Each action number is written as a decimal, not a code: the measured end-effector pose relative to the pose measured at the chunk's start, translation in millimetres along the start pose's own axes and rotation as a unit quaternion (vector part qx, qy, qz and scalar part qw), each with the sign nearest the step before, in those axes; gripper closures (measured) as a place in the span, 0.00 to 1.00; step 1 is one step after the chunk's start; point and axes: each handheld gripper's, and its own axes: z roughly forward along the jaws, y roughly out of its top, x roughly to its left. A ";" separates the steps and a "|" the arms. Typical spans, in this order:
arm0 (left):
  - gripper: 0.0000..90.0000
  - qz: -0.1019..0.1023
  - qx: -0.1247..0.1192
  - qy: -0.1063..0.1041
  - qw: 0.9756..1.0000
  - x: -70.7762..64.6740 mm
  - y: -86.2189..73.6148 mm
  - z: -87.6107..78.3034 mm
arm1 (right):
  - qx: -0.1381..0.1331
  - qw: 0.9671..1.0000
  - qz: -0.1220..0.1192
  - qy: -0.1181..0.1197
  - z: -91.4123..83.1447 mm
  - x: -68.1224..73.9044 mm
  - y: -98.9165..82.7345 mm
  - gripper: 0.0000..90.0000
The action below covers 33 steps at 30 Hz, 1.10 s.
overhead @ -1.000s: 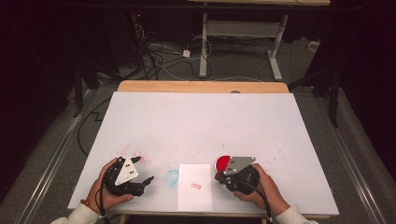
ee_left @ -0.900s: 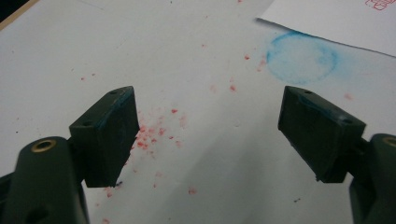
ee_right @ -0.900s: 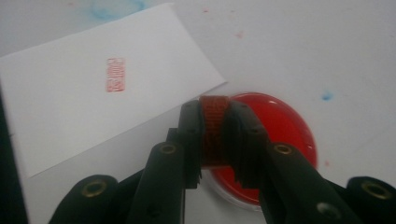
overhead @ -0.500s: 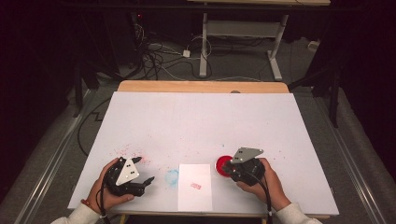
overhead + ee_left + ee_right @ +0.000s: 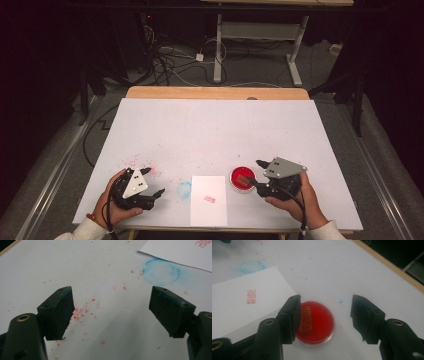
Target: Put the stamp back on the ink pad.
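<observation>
A round red ink pad (image 5: 239, 184) sits on the white table, right of a sheet of paper (image 5: 209, 207) that bears a small red stamp print (image 5: 210, 199). A small brown stamp (image 5: 306, 320) lies flat on the ink pad (image 5: 322, 325). My right gripper (image 5: 255, 172) hovers just right of the pad. Its jaws have just been opening; my right gripper (image 5: 325, 307) stands open with the stamp lying free below the left jaw. My left gripper (image 5: 159, 192) rests open left of the paper, and nothing is in my left gripper (image 5: 111, 297).
A faint blue ring stain (image 5: 184, 189) marks the table left of the paper, and red ink specks (image 5: 80, 312) lie under the left gripper. The table's wooden far edge (image 5: 215, 92) borders a dark floor with cables and a desk frame.
The right gripper has opened and drawn back to the right and up, off the ink pad. The stamp stays lying on the pad. The left gripper has not moved.
</observation>
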 end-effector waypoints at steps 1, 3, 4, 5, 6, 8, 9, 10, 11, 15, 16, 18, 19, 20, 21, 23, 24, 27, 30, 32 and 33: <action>0.21 0.000 0.000 0.000 1.000 0.1 -0.1 -0.1 | -0.004 1.000 0.001 -0.005 -3.5 -1.8 -2.1 0.43; 0.22 -0.002 -0.001 0.000 1.000 0.3 -0.1 -0.4 | -0.011 1.000 0.001 -0.022 -10.8 -5.6 -7.4 0.41; 0.22 -0.002 -0.001 0.000 1.000 0.5 -0.2 -0.5 | -0.013 0.999 0.002 -0.035 -14.2 -7.3 -10.4 0.40; 0.21 -0.003 -0.002 0.000 1.000 0.7 -0.2 -0.6 | -0.016 0.999 0.004 -0.047 -17.1 -9.2 -13.7 0.38; 0.21 -0.004 -0.002 0.000 1.000 0.9 -0.3 -0.6 | -0.016 0.998 0.010 -0.055 -19.8 -11.2 -17.1 0.37; 0.21 -0.006 -0.003 0.001 1.000 1.2 -0.5 -0.8 | -0.018 0.997 0.017 -0.067 -24.6 -15.8 -25.9 0.36; 0.21 -0.005 -0.002 0.001 1.000 1.4 -0.5 -0.9 | -0.020 0.997 0.020 -0.074 -26.5 -18.0 -31.1 0.34; 0.21 -0.006 -0.003 0.002 1.000 1.5 -0.5 -1.0 | -0.021 0.996 0.024 -0.077 -28.1 -20.3 -36.5 0.33; 0.21 -0.006 -0.003 0.004 1.000 1.7 -0.4 -1.3 | -0.019 0.996 0.032 -0.084 -29.0 -22.2 -42.0 0.32; 0.21 -0.006 0.001 0.008 1.000 1.9 -0.9 -1.0 | -0.014 0.993 0.052 -0.103 -32.5 -28.7 -65.4 0.29; 0.22 -0.006 0.001 0.010 1.000 1.8 -0.9 -1.3 | -0.013 0.992 0.063 -0.108 -33.3 -29.8 -70.5 0.29; 0.22 -0.006 -0.001 0.011 1.000 2.2 -0.6 -1.5 | -0.012 0.991 0.079 -0.111 -35.8 -31.3 -79.6 0.27; 0.21 -0.007 -0.001 0.012 1.000 2.3 -0.3 -1.3 | -0.014 0.990 0.087 -0.113 -37.4 -31.0 -83.4 0.26; 0.22 -0.006 0.000 0.013 1.000 2.7 0.2 -1.0 | -0.017 0.989 0.090 -0.115 -38.7 -30.9 -86.8 0.25; 0.22 -0.007 -0.001 0.015 1.000 2.7 0.5 -0.3 | -0.018 0.989 0.093 -0.117 -39.4 -30.7 -89.4 0.24; 0.22 -0.005 0.000 0.015 1.000 2.7 1.2 0.9 | -0.015 0.988 0.096 -0.116 -38.9 -29.6 -93.8 0.23; 0.21 -0.003 0.000 0.015 1.000 2.2 1.5 1.3 | -0.010 0.989 0.098 -0.114 -37.9 -28.5 -95.6 0.22; 0.21 0.003 0.000 0.015 1.000 1.0 0.8 0.5 | 0.004 0.990 0.090 -0.110 -34.7 -24.6 -98.0 0.21; 0.21 0.002 -0.003 0.015 1.000 1.3 1.4 -0.5 | 0.006 0.991 0.078 -0.113 -35.8 -19.2 -95.6 0.19; 0.21 0.004 -0.004 0.017 1.000 0.8 2.4 -0.5 | 0.005 0.990 0.073 -0.117 -37.5 -16.8 -94.0 0.19; 0.21 0.006 -0.004 0.017 1.000 0.3 2.8 -0.2 | 0.002 0.990 0.072 -0.117 -38.4 -16.4 -93.8 0.19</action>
